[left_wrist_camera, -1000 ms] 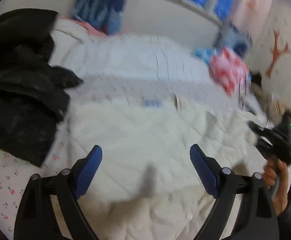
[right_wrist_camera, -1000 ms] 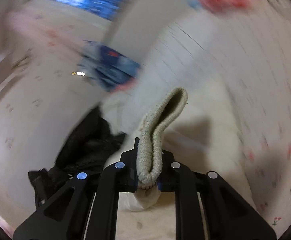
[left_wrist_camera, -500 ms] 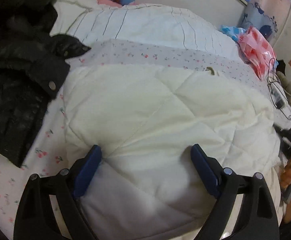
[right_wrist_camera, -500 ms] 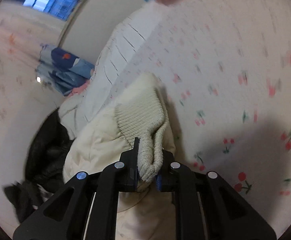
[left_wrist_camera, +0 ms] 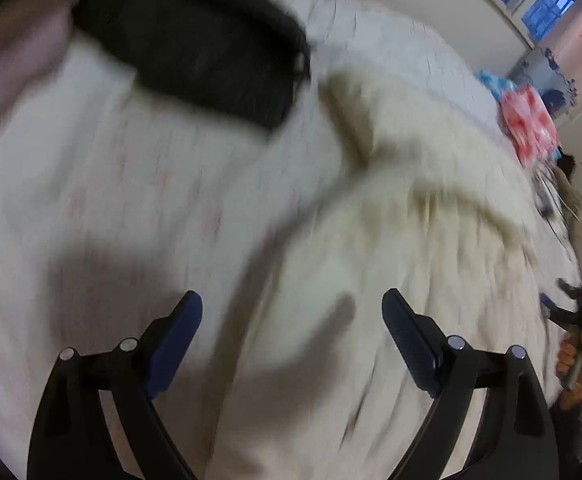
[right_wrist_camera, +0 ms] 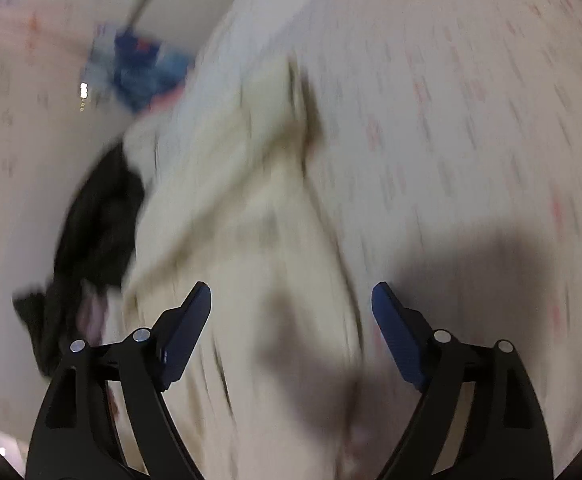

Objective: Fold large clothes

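Cream quilted coat (right_wrist_camera: 251, 208) lies spread on the bed (right_wrist_camera: 471, 120) beside the black jacket (right_wrist_camera: 95, 220), its knit cuff just dropped as my right gripper (right_wrist_camera: 291, 316) fingers opened; left gripper (left_wrist_camera: 291, 328) gapes empty above it, so another fold awaits.

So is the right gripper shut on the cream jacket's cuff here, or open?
Open. The right gripper has just been opening: its blue pads stand wide apart above the cream jacket, pinching nothing.
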Demonstrator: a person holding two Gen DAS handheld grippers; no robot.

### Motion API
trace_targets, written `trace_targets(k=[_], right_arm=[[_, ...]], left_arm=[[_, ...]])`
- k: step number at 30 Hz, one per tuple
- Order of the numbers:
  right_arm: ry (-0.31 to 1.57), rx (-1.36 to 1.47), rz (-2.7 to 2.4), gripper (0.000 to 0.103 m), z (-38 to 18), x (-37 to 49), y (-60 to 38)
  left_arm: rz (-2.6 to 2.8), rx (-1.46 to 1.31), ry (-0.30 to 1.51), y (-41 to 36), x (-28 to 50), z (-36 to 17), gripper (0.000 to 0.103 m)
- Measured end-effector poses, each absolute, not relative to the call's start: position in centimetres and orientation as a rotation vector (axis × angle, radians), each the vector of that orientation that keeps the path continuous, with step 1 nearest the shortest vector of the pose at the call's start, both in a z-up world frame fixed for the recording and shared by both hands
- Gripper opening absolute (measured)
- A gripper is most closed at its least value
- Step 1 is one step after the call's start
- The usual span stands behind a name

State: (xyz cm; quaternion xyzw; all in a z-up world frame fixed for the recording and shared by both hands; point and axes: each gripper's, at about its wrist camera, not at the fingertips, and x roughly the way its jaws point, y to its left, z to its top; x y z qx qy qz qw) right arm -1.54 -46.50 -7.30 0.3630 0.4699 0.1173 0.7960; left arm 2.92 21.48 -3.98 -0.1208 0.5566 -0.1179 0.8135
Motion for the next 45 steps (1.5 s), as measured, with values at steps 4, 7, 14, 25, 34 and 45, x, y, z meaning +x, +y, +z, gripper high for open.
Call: trace_targets(k=[4, 7, 14, 25, 34, 45], right_arm=[[1.152, 0.732, 0.316, 0.079, -8.0, -8.2, -44.1], [1.235, 0.788, 0.398, 0.079, -8.0, -11.4, -42.6], [1.261, 0.723, 0.465, 0.037, -8.0, -15.1, -37.8], [0.798, 0.723, 0.505, 0.013, 10.0, -16.3, -42.0], [1.227, 0.62, 0.301, 0.022, -3.8, -23.1, -49.5], [0.769, 0.74, 0.294, 0.082, 3.0, -8.6, -51.8]], left_arm=[[-0.361, -0.294, 1.309, 22.1, -3.2, -6.5, 0.089], [-0.405, -0.243, 1.323, 21.3, -5.9, -6.6, 0.092], [-0.312, -0.284, 1.359, 21.3, -7.2, -6.6, 0.074], [-0.479, -0.433, 1.17, 19.9, -11.6, 5.1, 0.014], [-0.377, -0.34, 1.408, 21.9, -17.7, -4.9, 0.031], [-0.232, -0.302, 0.916, 18.5, -7.9, 5.9, 0.087]])
